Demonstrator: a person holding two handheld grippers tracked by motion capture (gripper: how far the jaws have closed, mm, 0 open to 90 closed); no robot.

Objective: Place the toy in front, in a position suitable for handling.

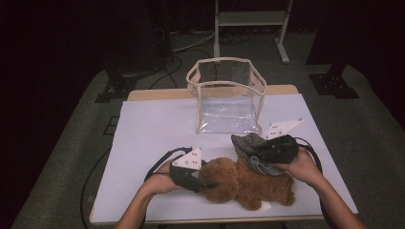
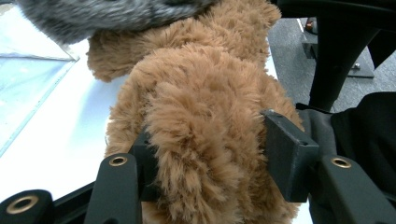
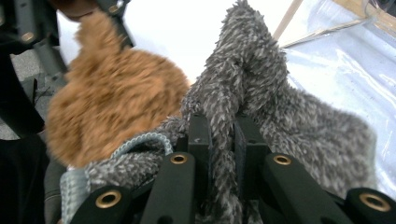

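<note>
The left gripper (image 1: 210, 183) clamps the soft, light teddy (image 1: 250, 183) by its head, while just right of it the right gripper (image 1: 248, 151) pinches a fold of limp grey cloth (image 1: 246, 143) lying over the teddy.

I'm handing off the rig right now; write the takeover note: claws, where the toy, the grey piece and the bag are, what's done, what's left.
Left claw: closed around a limb of the brown plush bear, which lies on the white tabletop.
Right claw: shut on the grey fuzzy garment, held over the bear's body.
Clear plastic bag: stands open at the table's far side, nothing visible inside.
Done: both things gripped.
Left, likely: get the garment onto or off the bear; which one cannot be told. Nothing bagged yet.
</note>
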